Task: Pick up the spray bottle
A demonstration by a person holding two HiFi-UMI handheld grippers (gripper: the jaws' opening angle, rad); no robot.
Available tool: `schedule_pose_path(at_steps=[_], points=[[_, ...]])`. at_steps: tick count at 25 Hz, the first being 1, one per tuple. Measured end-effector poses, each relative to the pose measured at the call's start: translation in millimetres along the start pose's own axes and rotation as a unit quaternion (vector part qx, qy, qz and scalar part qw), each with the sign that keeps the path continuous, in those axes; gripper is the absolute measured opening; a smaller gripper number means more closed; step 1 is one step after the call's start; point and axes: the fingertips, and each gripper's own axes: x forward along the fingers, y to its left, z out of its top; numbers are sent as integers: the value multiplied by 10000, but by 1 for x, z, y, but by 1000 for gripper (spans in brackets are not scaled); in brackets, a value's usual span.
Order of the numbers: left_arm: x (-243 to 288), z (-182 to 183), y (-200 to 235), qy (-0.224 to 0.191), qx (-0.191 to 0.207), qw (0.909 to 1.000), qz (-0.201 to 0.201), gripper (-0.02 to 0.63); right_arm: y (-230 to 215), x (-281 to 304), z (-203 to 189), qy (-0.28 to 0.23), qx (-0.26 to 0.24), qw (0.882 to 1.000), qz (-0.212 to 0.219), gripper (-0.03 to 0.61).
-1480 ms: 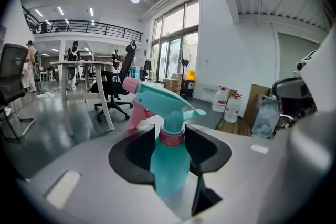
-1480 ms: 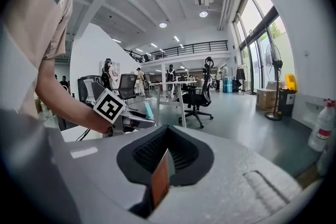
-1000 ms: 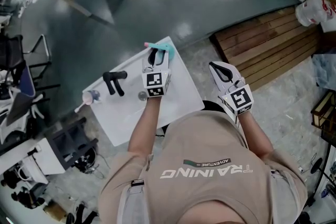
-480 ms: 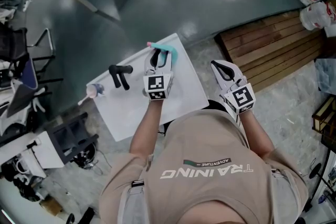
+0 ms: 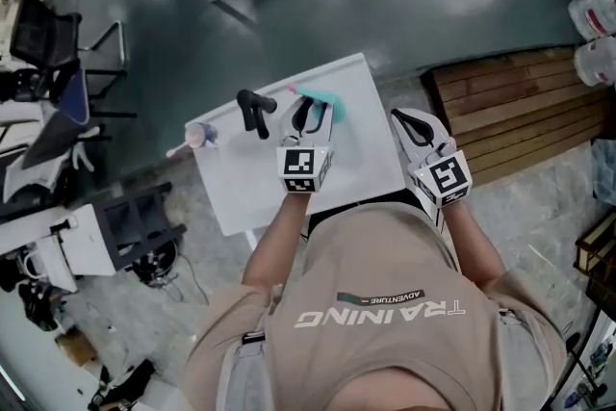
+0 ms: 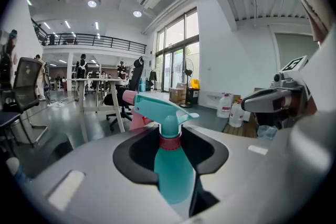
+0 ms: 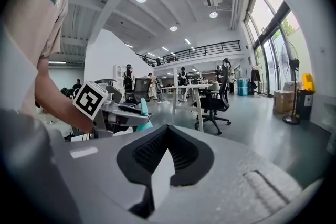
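Two claws, one in each hand. One spray bottle [image 6: 170,176], one white table [image 5: 252,186], one black angled thing [image 5: 253,111] lying on the table, and one small pinkish item [image 5: 197,135] near the table's left edge, too small to make out.

Spray bottle: see-through teal body, reddish-pink collar round the neck, teal trigger head on top, pink nozzle tip aimed to the left in the left gripper view. Upright between the jaws of the left claw [image 6: 170,138], pinched by the black pads on both sides near the collar. From the head view, over the far right part of the table, near the black thing but apart from it. Base hidden behind the claw, so no telling whether touching the table top or clear of it.

Right claw [image 7: 167,135] pressed together at the tips, nothing between them, just off the table's right edge and apart from the bottle.
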Motion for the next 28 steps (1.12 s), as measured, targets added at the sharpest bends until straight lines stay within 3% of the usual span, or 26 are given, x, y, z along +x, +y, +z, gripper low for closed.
schedule_pose_path(at_steps=[12,28], points=[[-88,0,16,-157,-88,9995,276,149,66,25,28,-264,-414,9981,370,3],[-140,5,54,-344,-108,9981,501,149,79,39,60,-451,-604,9967,286,2]])
